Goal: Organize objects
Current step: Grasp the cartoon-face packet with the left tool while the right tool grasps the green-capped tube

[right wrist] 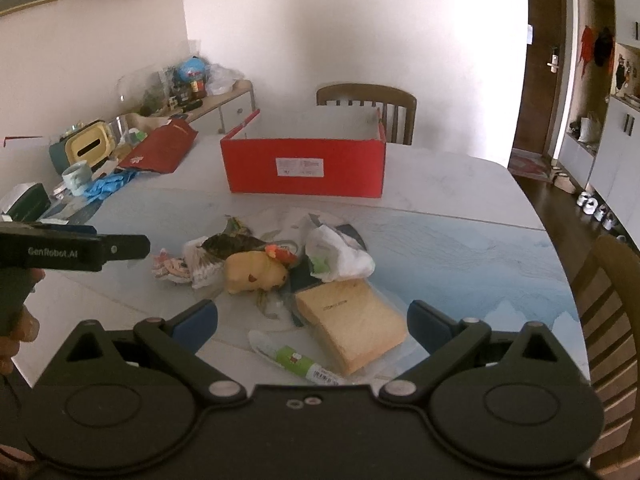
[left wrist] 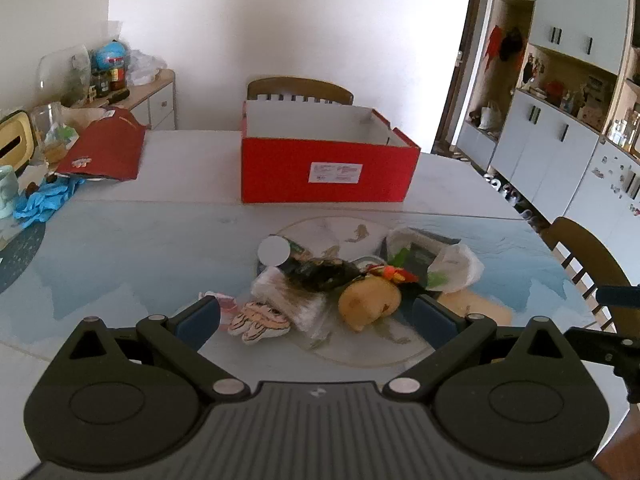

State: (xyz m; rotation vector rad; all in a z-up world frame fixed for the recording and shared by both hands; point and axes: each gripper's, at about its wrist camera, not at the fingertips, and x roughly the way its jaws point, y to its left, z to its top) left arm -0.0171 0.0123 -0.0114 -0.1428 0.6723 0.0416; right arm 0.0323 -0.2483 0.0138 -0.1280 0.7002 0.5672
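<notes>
Progress approx. nil: red box (right wrist: 304, 168), upper centre of frame, is showing nothing inside as far as visible; clutter pile (right wrist: 272, 268) is lying mid-frame on table (right wrist: 460, 240). Left gripper (left wrist: 316, 316) and right gripper (right wrist: 312, 320) are hovering w/ jaws released, grasping nothing.

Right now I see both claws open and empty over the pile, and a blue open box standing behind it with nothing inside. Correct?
Not quite: the open box is red, not blue, as the right wrist view shows. The rest holds: the left claw and right claw are open and empty over the pile, and the part of the box's inside that shows is bare.
</notes>
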